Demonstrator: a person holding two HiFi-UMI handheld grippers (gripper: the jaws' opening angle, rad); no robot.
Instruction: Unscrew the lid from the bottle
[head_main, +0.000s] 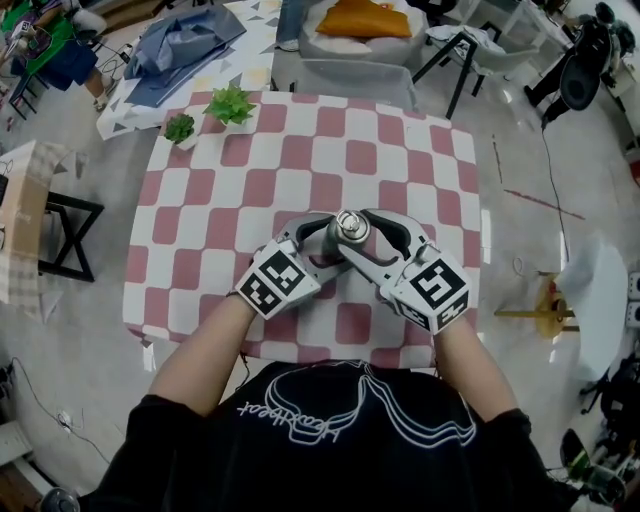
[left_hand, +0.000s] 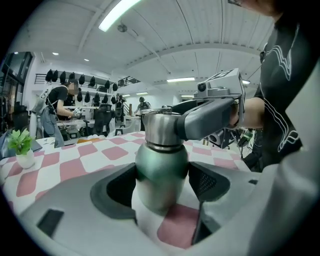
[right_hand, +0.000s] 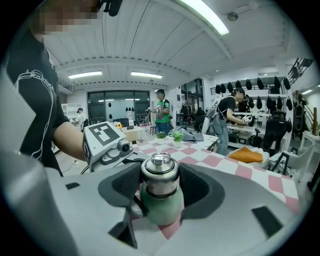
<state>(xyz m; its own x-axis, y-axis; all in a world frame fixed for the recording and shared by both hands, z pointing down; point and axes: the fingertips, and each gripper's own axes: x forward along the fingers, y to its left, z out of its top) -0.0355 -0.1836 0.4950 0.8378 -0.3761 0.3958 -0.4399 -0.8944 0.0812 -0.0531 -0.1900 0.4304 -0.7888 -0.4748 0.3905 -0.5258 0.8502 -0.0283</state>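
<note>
A green bottle (left_hand: 161, 172) with a steel lid (head_main: 350, 226) stands upright on the pink-and-white checked table (head_main: 300, 150), near its front edge. My left gripper (left_hand: 161, 186) is shut on the bottle's green body, one pad on each side. In the head view it comes in from the left (head_main: 318, 242). My right gripper (right_hand: 160, 181) comes from the right (head_main: 366, 236) and is shut on the steel lid (right_hand: 159, 174), above the green body (right_hand: 161, 206). In the left gripper view one of the right gripper's fingers (left_hand: 205, 117) wraps the lid (left_hand: 160, 129).
Two small potted plants (head_main: 230, 103) (head_main: 180, 127) stand at the table's far left corner. A grey chair (head_main: 345, 75) sits behind the table, and a second table with blue cloth (head_main: 185, 45) is at the back left. People work at benches in the background.
</note>
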